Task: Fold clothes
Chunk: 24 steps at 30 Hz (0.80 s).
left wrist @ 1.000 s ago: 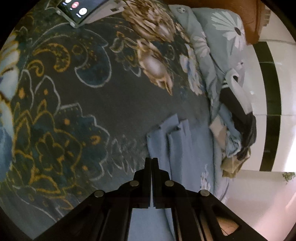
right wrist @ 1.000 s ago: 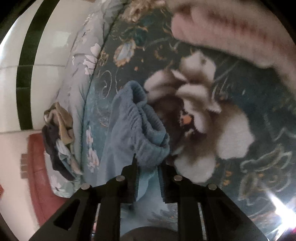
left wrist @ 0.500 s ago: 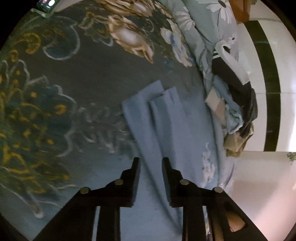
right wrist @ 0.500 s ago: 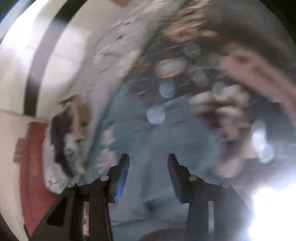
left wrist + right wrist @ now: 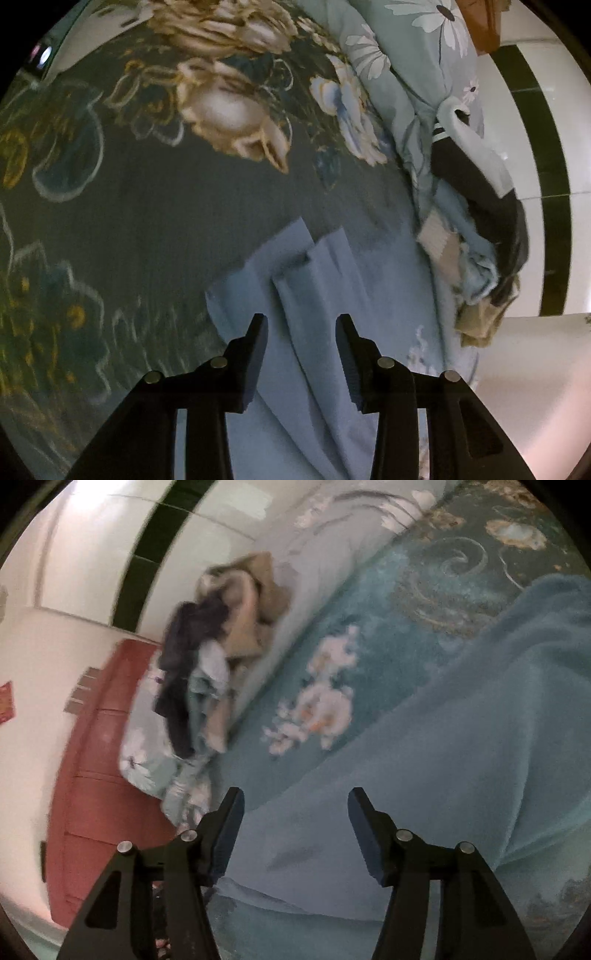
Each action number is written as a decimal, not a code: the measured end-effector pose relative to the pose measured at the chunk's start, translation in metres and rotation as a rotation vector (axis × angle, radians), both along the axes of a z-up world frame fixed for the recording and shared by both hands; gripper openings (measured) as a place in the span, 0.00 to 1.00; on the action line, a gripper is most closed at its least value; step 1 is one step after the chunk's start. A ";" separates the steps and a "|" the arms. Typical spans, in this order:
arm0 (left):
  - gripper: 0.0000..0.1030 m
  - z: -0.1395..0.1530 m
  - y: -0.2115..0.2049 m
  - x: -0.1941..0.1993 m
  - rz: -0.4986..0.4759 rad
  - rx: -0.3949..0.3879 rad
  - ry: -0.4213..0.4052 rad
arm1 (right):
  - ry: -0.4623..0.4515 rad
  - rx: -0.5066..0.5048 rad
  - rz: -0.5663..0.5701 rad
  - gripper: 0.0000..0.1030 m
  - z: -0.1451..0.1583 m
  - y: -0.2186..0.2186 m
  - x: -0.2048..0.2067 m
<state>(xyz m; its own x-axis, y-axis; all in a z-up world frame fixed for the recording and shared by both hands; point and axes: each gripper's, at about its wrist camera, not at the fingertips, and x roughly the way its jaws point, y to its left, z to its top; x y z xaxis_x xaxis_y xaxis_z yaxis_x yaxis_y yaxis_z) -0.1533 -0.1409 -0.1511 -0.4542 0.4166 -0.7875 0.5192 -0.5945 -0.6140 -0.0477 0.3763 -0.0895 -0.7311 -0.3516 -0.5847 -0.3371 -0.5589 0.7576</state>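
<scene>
Both tools are matte black: the left gripper (image 5: pixel 300 325) and right gripper (image 5: pixel 294 799) each have two tapered fingers with ribbed inner pads, open triangular cut-outs in the frame, and round silver screw heads.

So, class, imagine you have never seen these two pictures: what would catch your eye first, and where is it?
Probably the blue garment, lying on the dark floral bedspread right under both open grippers' jaws. Next the jumbled clothes pile at the bed's edge by the white wall, on the light daisy-print quilt.
</scene>
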 end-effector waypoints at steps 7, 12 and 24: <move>0.39 -0.014 0.002 -0.013 0.000 0.018 -0.001 | 0.008 0.055 0.048 0.80 0.000 -0.011 -0.008; 0.38 -0.023 0.005 -0.021 0.001 0.038 0.000 | -0.004 0.050 0.085 0.80 -0.006 -0.015 -0.015; 0.10 -0.020 0.010 -0.021 -0.010 0.041 0.033 | -0.020 0.009 0.062 0.80 -0.013 -0.010 -0.015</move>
